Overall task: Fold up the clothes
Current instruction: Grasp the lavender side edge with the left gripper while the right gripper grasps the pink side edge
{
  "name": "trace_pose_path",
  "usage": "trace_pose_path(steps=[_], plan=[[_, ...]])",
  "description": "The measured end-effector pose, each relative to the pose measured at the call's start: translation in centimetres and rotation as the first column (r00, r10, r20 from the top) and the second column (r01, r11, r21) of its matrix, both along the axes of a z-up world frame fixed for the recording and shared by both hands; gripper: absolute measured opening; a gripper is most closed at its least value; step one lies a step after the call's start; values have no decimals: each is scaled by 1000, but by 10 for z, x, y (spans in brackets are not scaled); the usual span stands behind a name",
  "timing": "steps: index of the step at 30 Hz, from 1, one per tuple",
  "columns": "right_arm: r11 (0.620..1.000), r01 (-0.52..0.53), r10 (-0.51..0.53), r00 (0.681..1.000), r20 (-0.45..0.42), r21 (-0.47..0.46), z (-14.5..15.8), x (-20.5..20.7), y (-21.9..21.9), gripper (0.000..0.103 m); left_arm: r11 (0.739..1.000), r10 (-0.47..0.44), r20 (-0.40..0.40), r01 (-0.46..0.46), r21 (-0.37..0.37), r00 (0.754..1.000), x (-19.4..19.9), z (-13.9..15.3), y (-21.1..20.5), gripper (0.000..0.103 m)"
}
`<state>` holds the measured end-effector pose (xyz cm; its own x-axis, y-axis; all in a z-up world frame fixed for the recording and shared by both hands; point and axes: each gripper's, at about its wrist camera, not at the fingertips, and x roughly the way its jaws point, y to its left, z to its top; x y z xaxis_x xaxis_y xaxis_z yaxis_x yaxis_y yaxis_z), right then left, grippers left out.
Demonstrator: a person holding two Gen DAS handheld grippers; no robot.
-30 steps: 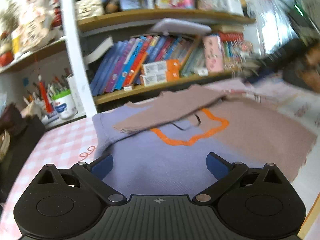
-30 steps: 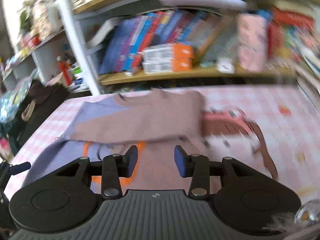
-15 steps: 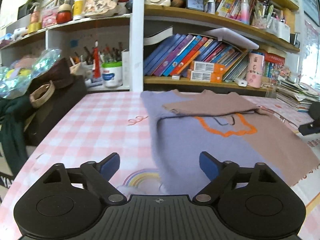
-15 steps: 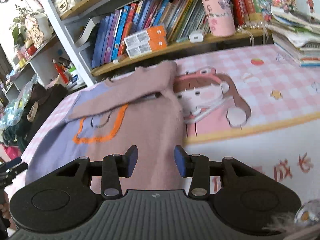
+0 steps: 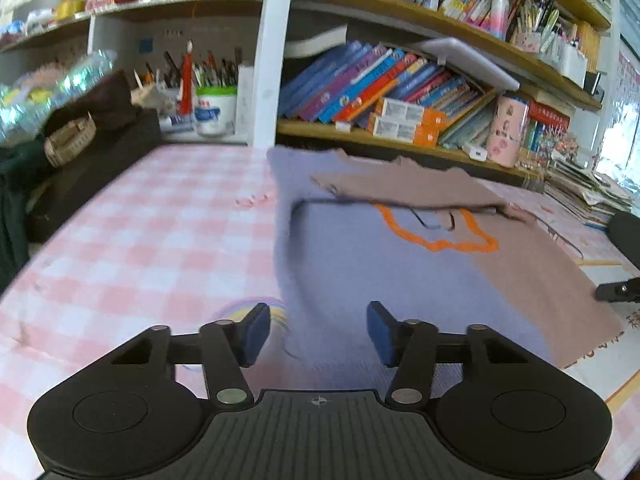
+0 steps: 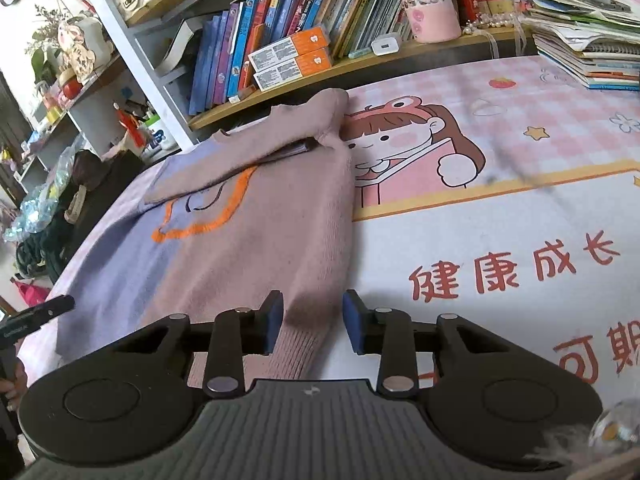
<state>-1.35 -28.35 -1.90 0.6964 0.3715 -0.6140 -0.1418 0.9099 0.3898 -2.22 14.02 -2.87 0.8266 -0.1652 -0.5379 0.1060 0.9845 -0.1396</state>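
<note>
I see the lavender and mauve knit sweater with an orange outline (image 6: 240,240) lying flat on the pink checked tabletop (image 5: 140,240), both sleeves folded across its chest. My left claw (image 5: 314,330) gapes wide over the lavender hem corner, gripping nothing. My right claw (image 6: 312,322) straddles the mauve ribbed hem corner, jaws apart, not clamped

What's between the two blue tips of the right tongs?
In the right wrist view, the right tongs stand open, and the ribbed bottom corner of the sweater lies in the gap, on the pink tablecloth. The tips aren't squeezing it.
</note>
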Motion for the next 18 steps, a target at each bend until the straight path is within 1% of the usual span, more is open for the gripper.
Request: trace_pose_path(steps=[1, 2, 3, 4, 5, 7, 10, 11, 12, 14, 16, 18], plan=[[1000, -4, 4, 1000, -1, -11, 0, 2, 3, 26, 1000, 3, -7, -3, -8, 1000, 2, -1, 0, 39], [1000, -9, 9, 1000, -3, -23, 1, 4, 6, 23, 1000, 6, -13, -6, -16, 1000, 4, -2, -1, 32], [999, -17, 16, 1000, -5, -34, 1, 6, 9, 19, 1000, 8, -19, -9, -24, 1000, 6, -2, -1, 28], [999, -24, 23, 1000, -5, -41, 0, 8, 12, 17, 998, -1, -29, -1, -63, 1000, 8, -3, 1, 17], [999, -30, 29, 1000, -5, -46, 0, 9, 14, 15, 996, -1, -27, -1, -84, 1000, 9, -2, 2, 11], [999, -39, 39, 999, 7, -37, 2, 9, 17, 13, 994, -24, 1, 24, -107, 1000, 5, 5, 0, 8], [996, -67, 62, 995, 74, 61, 12, 4, 13, 13, 991, -67, 43, 71, -110, 997, -2, 19, -6, 8], [993, -69, 62, 995, 79, 92, 14, 4, 11, 13, 992, -71, 43, 76, -106, 997, -2, 21, -8, 8], [991, -70, 62, 995, 75, 111, 15, 5, 10, 13, 992, -75, 42, 79, -101, 996, -1, 22, -9, 8], [992, -66, 60, 997, 50, 111, 13, 8, 10, 13, 993, -66, 11, 67, -95, 998, 1, 19, -9, 10], [992, -65, 63, 998, 21, 106, 9, 10, 12, 16, 996, -32, -31, 29, -80, 999, 1, 12, -8, 14], [992, -68, 70, 998, -8, 109, 4, 11, 13, 20, 995, -23, -57, 17, -93, 998, -2, 7, -4, 20]])
